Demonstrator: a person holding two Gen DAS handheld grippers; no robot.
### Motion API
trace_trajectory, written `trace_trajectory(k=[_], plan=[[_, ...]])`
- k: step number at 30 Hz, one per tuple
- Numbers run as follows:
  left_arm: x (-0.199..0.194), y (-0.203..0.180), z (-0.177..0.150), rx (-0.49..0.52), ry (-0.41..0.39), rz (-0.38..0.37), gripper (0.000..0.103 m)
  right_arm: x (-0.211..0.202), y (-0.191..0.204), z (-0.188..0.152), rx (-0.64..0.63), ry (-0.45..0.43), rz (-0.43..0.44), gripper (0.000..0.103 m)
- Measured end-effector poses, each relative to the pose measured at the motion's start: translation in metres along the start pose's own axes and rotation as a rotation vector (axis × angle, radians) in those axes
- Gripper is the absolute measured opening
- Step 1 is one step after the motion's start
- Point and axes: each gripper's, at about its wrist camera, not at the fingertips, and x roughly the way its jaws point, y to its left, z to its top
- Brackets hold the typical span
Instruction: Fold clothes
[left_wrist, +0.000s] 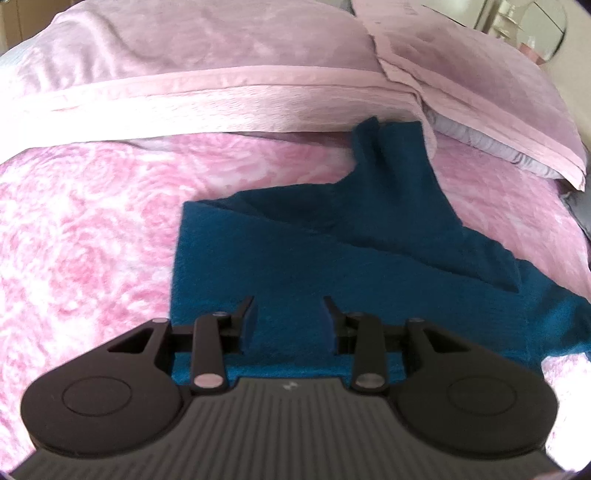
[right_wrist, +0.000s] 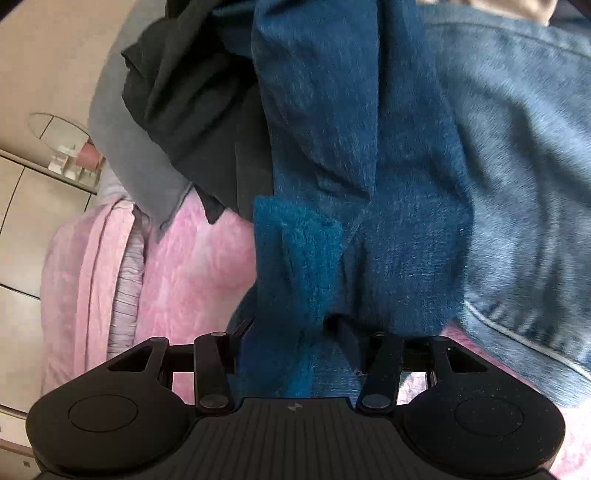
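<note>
Teal fleece garment (left_wrist: 295, 258) lies partly folded on a pink rose-patterned bedspread (left_wrist: 85, 229), one sleeve reaching toward the folded pink blanket (left_wrist: 207, 92) along the bed's far edge. The left gripper (left_wrist: 289, 308) hovers low over the garment's near hem, fingers apart and empty. The right gripper (right_wrist: 291, 325) is tilted up, its fingers buried in teal fabric; whether they clamp it cannot be told. Two other garments, one black (right_wrist: 192, 110), one grey (right_wrist: 125, 147), hang behind.

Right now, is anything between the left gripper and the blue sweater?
No, nothing visible. The left hand-held gripper is open right over the blue sweater, which lies on the pink bedspread.
</note>
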Motion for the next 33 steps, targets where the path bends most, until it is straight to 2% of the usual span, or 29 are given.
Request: trace_trajectory(k=[1,2,7,8,12,14,16,18,19,20,24,28,31,33], plan=[[-0.001,0.002,0.000,-0.009,0.000,0.004,0.032,0.000,0.001,0.002,-0.012,0.011,-0.002,0.016],[-0.003,0.004,-0.001,-0.017,-0.001,0.005,0.032,0.001,0.008,-0.002,-0.047,0.030,0.003,0.010],[-0.015,0.020,-0.005,-0.046,-0.012,0.009,0.032,-0.030,0.090,-0.053,-0.486,-0.037,0.021,0.009],[-0.018,0.024,-0.005,-0.053,-0.014,0.011,0.032,-0.038,0.113,-0.074,-0.595,-0.044,0.053,0.009],[-0.030,0.038,-0.011,-0.104,-0.020,0.007,0.032,-0.081,0.200,-0.209,-1.055,-0.006,0.252,0.009],[-0.035,0.043,-0.017,-0.121,-0.013,0.002,0.032,-0.099,0.221,-0.280,-1.208,0.054,0.371,0.009],[-0.039,0.046,-0.024,-0.132,-0.002,-0.001,0.032,-0.110,0.231,-0.355,-1.369,0.197,0.463,0.011],[-0.040,0.048,-0.031,-0.145,0.013,-0.011,0.037,-0.106,0.219,-0.409,-1.504,0.337,0.405,0.019],[-0.038,0.048,-0.035,-0.154,0.023,-0.022,0.039,-0.102,0.210,-0.434,-1.563,0.399,0.358,0.029],[-0.035,0.046,-0.039,-0.161,0.035,-0.036,0.039,-0.099,0.201,-0.452,-1.604,0.452,0.310,0.031],[-0.017,0.036,-0.051,-0.179,0.083,-0.111,0.044,-0.089,0.157,-0.421,-1.489,0.505,0.132,0.032],[0.011,0.010,-0.059,-0.221,0.147,-0.228,0.048,-0.080,0.115,-0.388,-1.361,0.550,-0.039,0.032],[0.033,-0.009,-0.067,-0.266,0.198,-0.297,0.050,-0.071,0.101,-0.328,-1.177,0.512,-0.128,0.032],[0.047,-0.020,-0.071,-0.297,0.221,-0.307,0.050,-0.067,0.096,-0.303,-1.098,0.491,-0.178,0.032]])
